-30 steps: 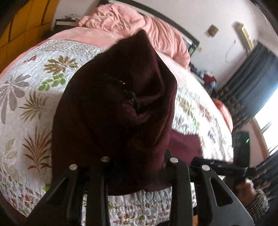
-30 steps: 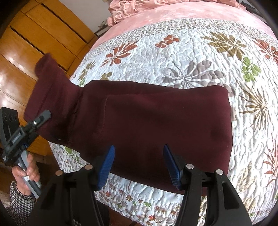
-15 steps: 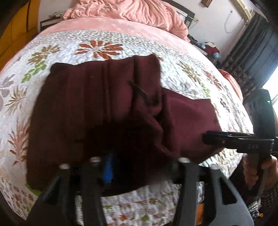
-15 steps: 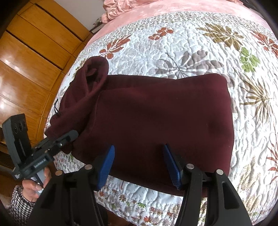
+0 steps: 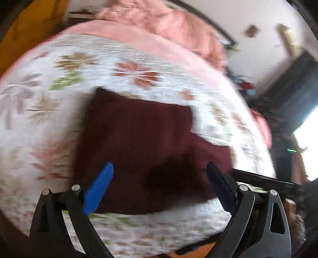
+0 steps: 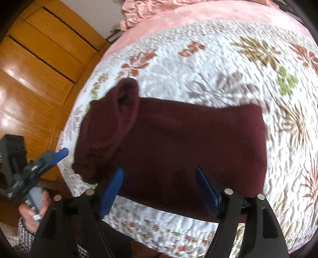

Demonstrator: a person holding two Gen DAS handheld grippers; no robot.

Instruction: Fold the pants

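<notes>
Dark maroon pants (image 6: 178,142) of soft, matt, fleece-like cloth, faintly napped, without shine. White quilted bedspread (image 6: 218,65) of stitched cotton-like fabric, puckered and bumpy, printed with rust, green and grey leaves. Beyond it, pink plush blanket (image 6: 208,13), velvety and matt, with a crumpled pink sheet (image 5: 169,21) bunched at the head. Orange-brown wooden wardrobe panels (image 6: 39,59), smooth, lacquered, with glossy reflections. Right gripper (image 6: 159,188) and left gripper (image 5: 159,184): black moulded plastic arms, matt to satin, with small shiny metal pins, and blue plastic finger pads (image 6: 110,190), ridged on the inner face. Black-and-white checked woven sleeve (image 6: 25,236).
</notes>
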